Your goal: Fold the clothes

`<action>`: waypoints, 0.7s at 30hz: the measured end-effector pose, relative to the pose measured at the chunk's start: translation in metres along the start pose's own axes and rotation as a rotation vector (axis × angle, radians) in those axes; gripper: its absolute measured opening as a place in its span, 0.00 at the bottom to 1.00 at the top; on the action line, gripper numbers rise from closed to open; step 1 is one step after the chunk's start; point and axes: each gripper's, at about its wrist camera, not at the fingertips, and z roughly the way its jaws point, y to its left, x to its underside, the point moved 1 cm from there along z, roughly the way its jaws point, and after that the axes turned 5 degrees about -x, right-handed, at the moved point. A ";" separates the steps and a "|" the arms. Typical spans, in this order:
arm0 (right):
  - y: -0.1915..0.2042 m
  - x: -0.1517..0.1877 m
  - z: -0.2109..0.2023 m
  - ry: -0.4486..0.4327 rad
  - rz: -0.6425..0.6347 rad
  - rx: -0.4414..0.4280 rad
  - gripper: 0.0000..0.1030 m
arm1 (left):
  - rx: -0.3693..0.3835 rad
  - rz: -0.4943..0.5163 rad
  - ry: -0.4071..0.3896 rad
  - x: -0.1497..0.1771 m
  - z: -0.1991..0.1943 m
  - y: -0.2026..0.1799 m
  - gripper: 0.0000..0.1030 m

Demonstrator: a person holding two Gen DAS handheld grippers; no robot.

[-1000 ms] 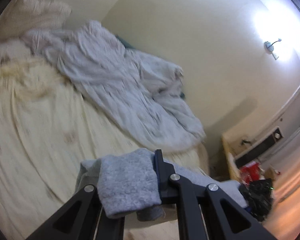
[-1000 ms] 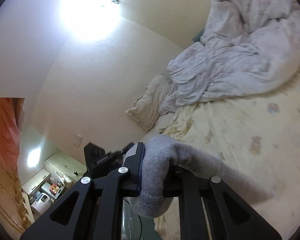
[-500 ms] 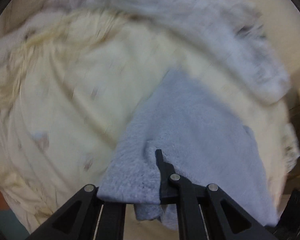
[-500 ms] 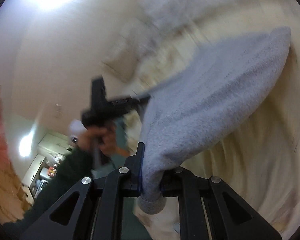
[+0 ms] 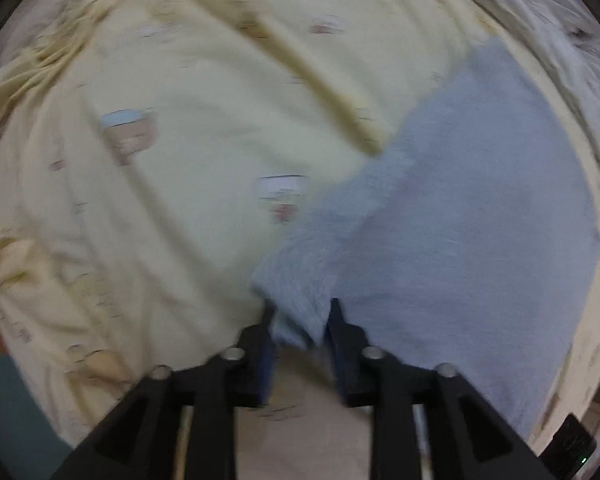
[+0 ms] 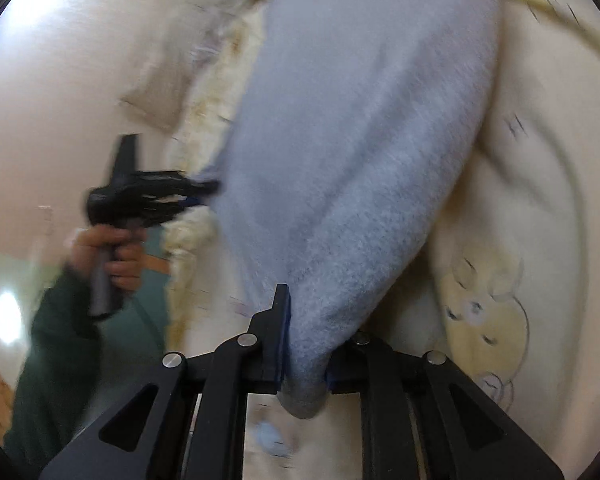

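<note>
Both jaws have just been opening, each with a corner of the grey fleece garment (image 5: 460, 216) between them.

Left gripper (image 5: 300, 312) stands parted, its pads loose around the corner; right gripper (image 6: 306, 320) still presses a bunched end. Beyond, the garment spreads over the pale yellow printed bedsheet (image 5: 180, 140). Motion blur softens everything; a white duvet (image 5: 572, 40) is cut off at the frame's edge.

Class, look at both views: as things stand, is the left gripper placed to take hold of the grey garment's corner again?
Probably yes. The left gripper, whose jaws have just been opening, straddles the grey garment corner on the yellow sheet; nothing blocks it.
</note>
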 end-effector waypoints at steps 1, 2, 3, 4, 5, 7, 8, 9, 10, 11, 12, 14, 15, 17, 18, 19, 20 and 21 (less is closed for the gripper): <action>0.005 0.001 0.000 0.009 -0.027 0.036 0.21 | -0.030 -0.022 -0.011 -0.001 -0.002 0.008 0.42; 0.010 0.002 -0.001 0.018 -0.053 0.073 0.21 | -0.082 -0.041 -0.029 -0.001 -0.006 0.015 0.42; 0.015 0.003 -0.001 0.026 -0.080 0.109 0.24 | -0.138 -0.054 -0.044 -0.002 -0.009 0.021 0.42; 0.020 0.005 -0.002 0.037 -0.105 0.142 0.25 | -0.198 -0.060 -0.063 -0.003 -0.012 0.026 0.42; 0.023 0.009 -0.007 0.059 -0.116 0.159 0.26 | -0.265 -0.040 -0.100 -0.004 -0.019 0.025 0.42; 0.030 0.017 -0.016 0.093 -0.147 0.197 0.26 | -0.191 -0.004 -0.172 -0.004 -0.037 0.013 0.42; 0.040 0.014 -0.028 0.048 -0.208 0.238 0.26 | -0.106 0.016 -0.201 -0.004 -0.045 0.005 0.41; 0.050 0.012 -0.039 0.004 -0.269 0.280 0.28 | -0.025 0.055 -0.215 -0.002 -0.050 -0.007 0.41; 0.060 0.008 -0.049 -0.037 -0.332 0.323 0.28 | 0.002 0.114 -0.219 0.000 -0.050 -0.021 0.41; 0.072 -0.003 -0.046 -0.051 -0.405 0.371 0.28 | 0.024 0.172 -0.221 0.002 -0.050 -0.036 0.42; 0.080 -0.008 -0.038 -0.032 -0.454 0.391 0.28 | 0.035 0.234 -0.212 0.004 -0.045 -0.050 0.42; 0.091 -0.020 -0.019 -0.008 -0.520 0.422 0.25 | 0.071 0.362 -0.154 0.012 -0.030 -0.078 0.41; 0.094 -0.026 -0.008 -0.002 -0.541 0.434 0.25 | 0.069 0.410 -0.141 0.015 -0.024 -0.088 0.41; 0.094 -0.033 0.012 0.018 -0.575 0.468 0.25 | 0.036 0.467 -0.102 0.020 -0.009 -0.097 0.42; 0.088 -0.033 0.023 0.041 -0.578 0.489 0.26 | 0.011 0.484 -0.078 0.021 0.000 -0.098 0.42; 0.082 -0.033 0.033 0.063 -0.579 0.510 0.26 | -0.015 0.493 -0.048 0.022 0.009 -0.098 0.41; 0.075 -0.030 0.039 0.072 -0.572 0.524 0.27 | -0.044 0.481 -0.007 0.023 0.021 -0.092 0.42; 0.071 -0.027 0.040 0.073 -0.574 0.531 0.29 | -0.056 0.477 0.013 0.023 0.026 -0.087 0.42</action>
